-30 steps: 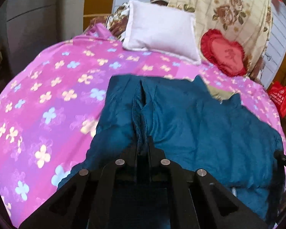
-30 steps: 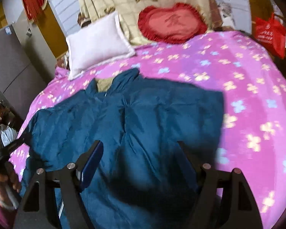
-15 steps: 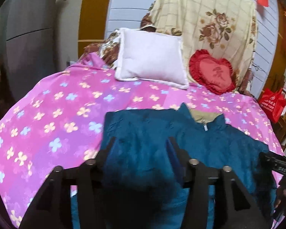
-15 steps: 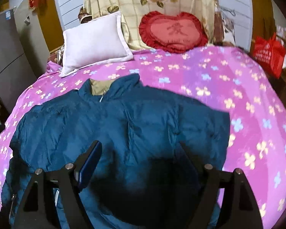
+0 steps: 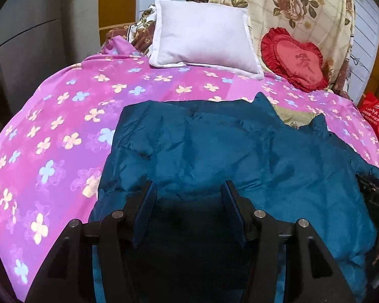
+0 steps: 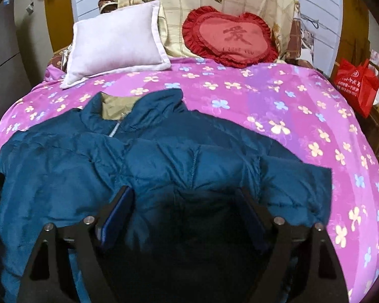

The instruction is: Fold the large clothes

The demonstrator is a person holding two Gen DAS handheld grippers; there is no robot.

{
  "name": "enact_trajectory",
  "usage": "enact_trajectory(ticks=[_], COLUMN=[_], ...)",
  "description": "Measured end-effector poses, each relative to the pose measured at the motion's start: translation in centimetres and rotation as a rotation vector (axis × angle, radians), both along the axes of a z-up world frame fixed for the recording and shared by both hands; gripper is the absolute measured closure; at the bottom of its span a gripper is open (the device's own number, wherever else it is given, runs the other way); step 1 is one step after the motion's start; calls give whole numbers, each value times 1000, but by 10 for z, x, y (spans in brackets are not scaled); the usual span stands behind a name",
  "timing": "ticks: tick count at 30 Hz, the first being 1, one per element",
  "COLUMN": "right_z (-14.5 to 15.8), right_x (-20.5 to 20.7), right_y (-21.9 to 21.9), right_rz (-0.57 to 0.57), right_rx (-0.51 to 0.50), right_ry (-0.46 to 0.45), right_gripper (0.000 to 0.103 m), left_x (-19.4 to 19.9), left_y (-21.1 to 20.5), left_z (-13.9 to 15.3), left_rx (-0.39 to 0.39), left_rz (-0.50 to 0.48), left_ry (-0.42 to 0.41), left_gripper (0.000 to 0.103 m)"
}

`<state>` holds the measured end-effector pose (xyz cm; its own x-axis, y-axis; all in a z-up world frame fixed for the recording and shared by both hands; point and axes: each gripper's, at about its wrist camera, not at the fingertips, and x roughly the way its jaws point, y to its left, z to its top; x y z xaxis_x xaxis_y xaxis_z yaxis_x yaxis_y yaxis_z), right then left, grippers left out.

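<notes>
1. The padded teal jacket [image 6: 164, 156] lies spread, collar away from you, on the pink flowered bedspread [image 6: 278, 106].
2. Your left gripper [image 5: 188, 189] stands apart, empty; your right gripper [image 6: 187, 194] has just been opening, nothing clamped.
3. Judged between folds: next, grip a jacket edge.

one teal puffer jacket [image 6: 164, 161], spread on one bed under one pink flowered sheet [image 6: 278, 106]. two cushions at the head: one white pillow [image 6: 116, 43], one red heart-shaped cushion [image 6: 230, 38]. one cream rose-patterned cloth [image 5: 285, 7] draped behind. one red shopping bag [image 6: 356, 85] beside the bed. two grippers over the jacket: left gripper [image 5: 188, 189], right gripper [image 6: 187, 194], two fingers each.
</notes>
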<state>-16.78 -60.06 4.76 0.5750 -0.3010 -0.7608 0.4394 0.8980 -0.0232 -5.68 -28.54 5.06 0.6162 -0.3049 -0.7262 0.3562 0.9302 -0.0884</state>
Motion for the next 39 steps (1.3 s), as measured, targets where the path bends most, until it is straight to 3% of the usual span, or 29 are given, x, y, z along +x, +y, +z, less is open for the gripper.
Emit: enact_trajectory(ticks=[6,13,18,22,25,27,31,34,39], right_z=[8,40,9,-14,-5,9,36,33,0], right_x=[-1,-57,-59,-52,-53,-63,-78,-72,-56], right_y=[5,31,40,32,32,32,20,-1,-39], right_rz=[-2,89,112,76,81,83,63,13,-69], right_rx=[-18,-5,-41,-33,-22,-22,-50,-58,-29], right_ry=[26,-55,41,42,54,13,-82,-61,18], right_gripper=[12,12,12,5,6,7,7,7,6], left_x=[-3,-3,-5,-7,-7,-6,-7,-7,-7], left_y=[-6,-6,-7,-7,-6,-6,-6,-6,-8], left_z=[-2,-4,-7,-9,-11,-12,-13,-14,-15], left_rx=[43,50,54,59,54,49,46,48,48], left_rz=[-3,-4,-8,-8,-8,-8,-5,-6,-11], left_ry=[-3,-7,-15,-21,-19,-16,-19,-21,-28], left_gripper=[71,71,71,71,71,71,71,71,70])
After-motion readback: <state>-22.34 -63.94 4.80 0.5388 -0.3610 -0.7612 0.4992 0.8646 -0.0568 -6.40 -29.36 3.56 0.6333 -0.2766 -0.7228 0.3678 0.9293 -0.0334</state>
